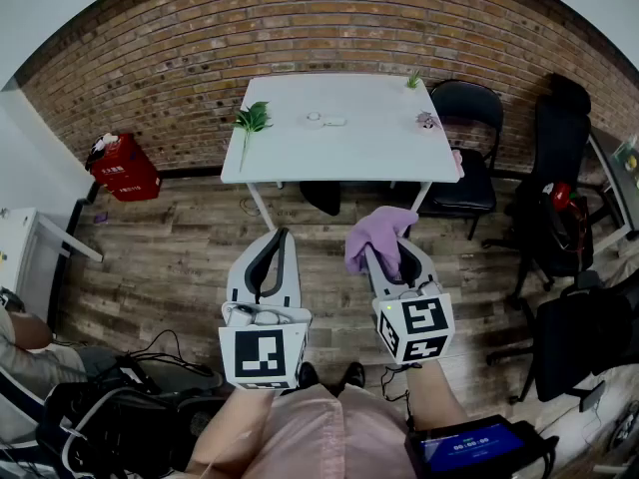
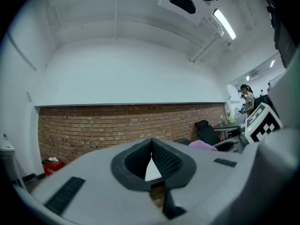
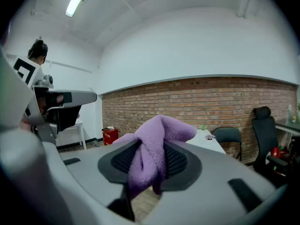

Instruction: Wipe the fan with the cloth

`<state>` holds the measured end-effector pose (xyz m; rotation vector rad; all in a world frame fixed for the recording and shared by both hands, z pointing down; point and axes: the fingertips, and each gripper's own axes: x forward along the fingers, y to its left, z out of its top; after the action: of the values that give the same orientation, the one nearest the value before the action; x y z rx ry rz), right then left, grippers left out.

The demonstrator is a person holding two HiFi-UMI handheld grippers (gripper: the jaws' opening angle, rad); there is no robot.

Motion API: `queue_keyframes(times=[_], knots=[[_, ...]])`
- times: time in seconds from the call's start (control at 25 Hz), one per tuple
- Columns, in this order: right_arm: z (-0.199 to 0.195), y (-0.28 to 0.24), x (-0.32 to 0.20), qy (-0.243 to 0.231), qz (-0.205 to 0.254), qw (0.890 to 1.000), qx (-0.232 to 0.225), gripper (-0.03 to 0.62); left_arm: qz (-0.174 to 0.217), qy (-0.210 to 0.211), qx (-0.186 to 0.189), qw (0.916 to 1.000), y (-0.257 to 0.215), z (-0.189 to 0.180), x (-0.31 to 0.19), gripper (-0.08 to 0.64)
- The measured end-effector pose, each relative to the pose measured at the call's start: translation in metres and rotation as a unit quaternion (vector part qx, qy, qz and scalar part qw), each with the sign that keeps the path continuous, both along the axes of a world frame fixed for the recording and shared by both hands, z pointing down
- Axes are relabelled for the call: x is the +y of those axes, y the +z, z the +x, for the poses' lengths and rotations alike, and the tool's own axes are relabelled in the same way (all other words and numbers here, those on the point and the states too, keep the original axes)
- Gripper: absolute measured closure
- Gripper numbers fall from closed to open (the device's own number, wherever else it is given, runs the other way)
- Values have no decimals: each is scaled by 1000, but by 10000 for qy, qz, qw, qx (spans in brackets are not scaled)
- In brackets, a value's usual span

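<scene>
Two grippers are held side by side, each with one black-and-white marker cube at its rear. The left gripper (image 1: 282, 236) (image 2: 152, 149) has its jaws pressed together with nothing between the pads. The right gripper (image 1: 387, 254) (image 3: 150, 162) is pinching the one cloth (image 1: 377, 230) (image 3: 158, 137). The cloth is a soft lilac fleece, bunched into a thick fold. It rises above the jaw tips and droops over them toward the left gripper.

Ahead of both grippers, well beyond their tips, stands one white desk (image 1: 344, 153). On it lie one green leafy sprig (image 1: 253, 118) on the left gripper's side, one green shoot (image 1: 414, 78) and one small pink flower (image 1: 427, 120) on the right gripper's side. Between them are small white items (image 1: 324, 120), too small to name.

Two black chairs (image 1: 467, 158) stand past the right gripper, beside the desk. One red box (image 1: 125, 168) sits far out to the left gripper's side; its white print is too small to read.
</scene>
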<state>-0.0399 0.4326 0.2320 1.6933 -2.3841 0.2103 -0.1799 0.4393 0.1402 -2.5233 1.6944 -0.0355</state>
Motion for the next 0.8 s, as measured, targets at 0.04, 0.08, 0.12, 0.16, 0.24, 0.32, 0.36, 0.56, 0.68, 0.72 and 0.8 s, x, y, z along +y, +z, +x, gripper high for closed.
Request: queue_keyframes(times=[0.04,0.08,0.12,0.16,0.24,0.32,0.36,0.56,0.68,0.72,0.8], knots=[[0,-1,0,-1,2,10000,-2,457,-1,-2,1,10000,-1,0,0,548],[0,-1,1,-2,3,10000,-5,457,-3,-4,1,10000,-2,0,1,548],[0,-2,1,-3,2,10000,-7,457,-3,-8,0,10000,-2,0,1,548],[0,-2,2,-5,-1,10000,-8,457,1,-12,-4,10000,-3,1,2,548],[1,-1,2,-10,-8,10000,-9,457,9,-17,-19,10000,-2,2,2,548],[2,-1,0,4,-9,10000,-20,457,23,-27,-18,10000,-2,3,0,548],[3,-1,0,21,1,10000,-37,457,30,-30,15,10000,-2,3,0,548],[11,-5,0,7,112,9999,-46,453,-132,365,280,9989,1,16,-1,308],[21,-8,1,-62,112,9999,-42,452,-66,268,181,9995,-3,25,2,310],[25,-8,0,-93,99,9999,-44,451,-52,221,148,9996,-3,29,2,310],[32,-5,-3,-171,70,9998,-42,451,-69,139,120,9998,0,36,2,310]])
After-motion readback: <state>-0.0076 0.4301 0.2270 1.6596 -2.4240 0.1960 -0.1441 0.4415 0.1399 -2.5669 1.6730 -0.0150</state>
